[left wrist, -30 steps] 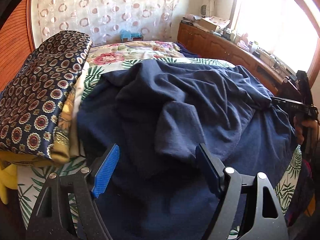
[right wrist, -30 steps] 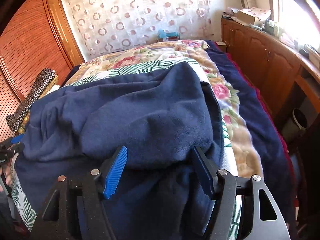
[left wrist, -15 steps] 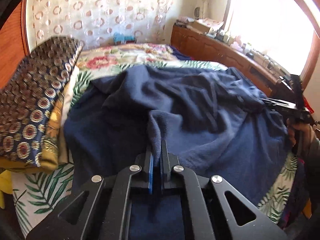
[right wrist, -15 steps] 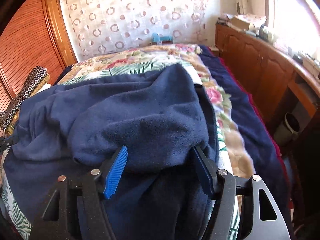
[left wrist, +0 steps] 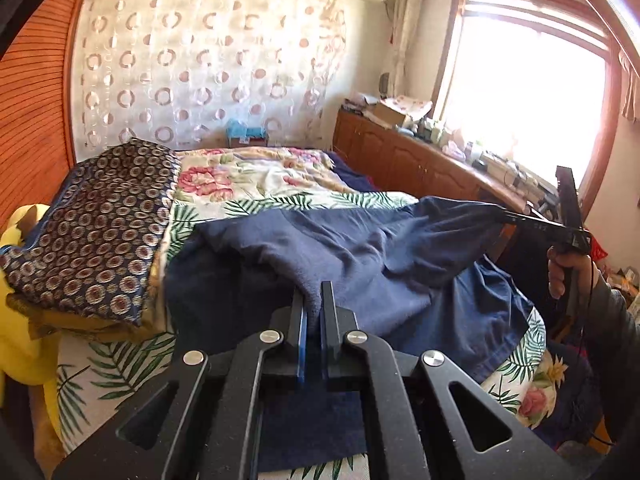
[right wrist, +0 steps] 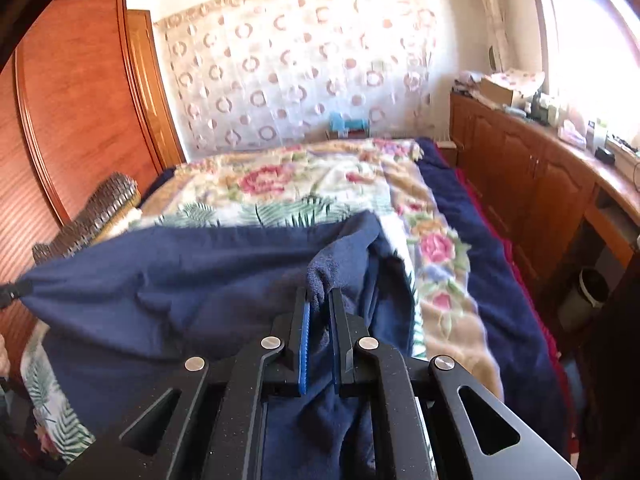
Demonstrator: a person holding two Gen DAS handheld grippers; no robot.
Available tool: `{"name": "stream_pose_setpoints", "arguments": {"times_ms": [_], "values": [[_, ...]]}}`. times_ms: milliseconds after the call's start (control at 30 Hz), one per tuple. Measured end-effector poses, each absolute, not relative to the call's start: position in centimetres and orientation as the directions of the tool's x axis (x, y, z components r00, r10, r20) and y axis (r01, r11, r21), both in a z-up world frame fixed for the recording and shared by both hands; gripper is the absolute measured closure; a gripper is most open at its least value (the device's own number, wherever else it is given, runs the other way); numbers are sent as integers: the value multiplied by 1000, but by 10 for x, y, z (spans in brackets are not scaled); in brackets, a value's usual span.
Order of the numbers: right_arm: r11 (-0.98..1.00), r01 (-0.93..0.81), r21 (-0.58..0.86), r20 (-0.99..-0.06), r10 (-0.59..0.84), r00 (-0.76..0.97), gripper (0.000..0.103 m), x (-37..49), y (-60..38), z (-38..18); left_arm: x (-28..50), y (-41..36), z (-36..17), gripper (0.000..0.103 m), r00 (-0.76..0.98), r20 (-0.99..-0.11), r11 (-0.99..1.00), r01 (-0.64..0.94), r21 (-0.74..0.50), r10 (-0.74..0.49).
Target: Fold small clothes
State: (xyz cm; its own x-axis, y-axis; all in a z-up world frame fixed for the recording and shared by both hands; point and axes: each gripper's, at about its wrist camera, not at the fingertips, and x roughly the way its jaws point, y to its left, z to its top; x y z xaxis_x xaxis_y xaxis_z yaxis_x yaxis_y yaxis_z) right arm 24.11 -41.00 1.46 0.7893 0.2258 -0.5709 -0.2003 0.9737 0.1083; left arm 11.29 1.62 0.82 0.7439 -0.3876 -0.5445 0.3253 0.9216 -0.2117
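Note:
A navy fleece garment (left wrist: 360,248) lies spread on the bed and is pulled up at two spots. In the left wrist view my left gripper (left wrist: 313,292) is shut on a raised fold of it near the front edge. My right gripper (right wrist: 319,296) has its jaws closing, and the pads pinch a bunched fold of the same garment (right wrist: 180,272). From the left wrist view, the right gripper (left wrist: 502,216) holds the cloth up at the far right, with a hand (left wrist: 560,272) on its grip. The fabric hangs stretched between both grippers.
A floral bedspread (left wrist: 260,176) covers the bed. A folded pile of patterned cloth (left wrist: 92,220) sits at the left over something yellow (left wrist: 24,320). Wooden cabinets (right wrist: 520,168) run along the right under the window, a wardrobe (right wrist: 80,100) stands left, and a bin (right wrist: 588,292) is on the floor.
Both grippers went from open around the navy cloth to shut on it, left first. Both then rose, lifting the garment's edge so it stretches between them.

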Motion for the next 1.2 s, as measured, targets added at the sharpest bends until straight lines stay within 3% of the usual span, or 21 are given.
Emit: {"name": "stream_pose_setpoints", "arguments": {"times_ms": [200, 500, 567, 633, 700, 733, 833, 967, 1200], "values": [[981, -175, 89, -532, 195, 824, 95, 223, -416, 29, 114, 30, -7, 98, 734, -577, 934, 289, -212, -358], [987, -151, 47, -635, 146, 759, 95, 226, -394, -15, 110, 28, -41, 98, 695, -638, 943, 268, -199, -332], [991, -136, 18, -657, 114, 745, 87, 220, -388, -19, 110, 29, -46, 98, 691, -646, 946, 256, -202, -324], [990, -142, 2, -664, 107, 740, 74, 212, -383, -25, 110, 29, -51, 97, 690, -657, 953, 238, -190, -303], [990, -144, 4, -655, 111, 748, 51, 197, -378, -29, 110, 27, -55, 97, 687, -664, 955, 235, -183, -296], [990, -144, 10, -647, 116, 754, 49, 190, -377, -28, 109, 27, -56, 97, 687, -663, 954, 237, -183, -297], [985, -166, 52, -633, 161, 757, 49, 167, -372, -29, 108, 25, -56, 88, 697, -659, 959, 234, -162, -281], [969, -228, 94, -646, 234, 727, 49, 144, -368, -36, 104, 25, -49, 57, 714, -642, 959, 234, -159, -280], [944, -308, 121, -678, 305, 669, 49, 146, -345, -53, 77, 10, -36, 56, 739, -609, 955, 267, -130, -289]]}}
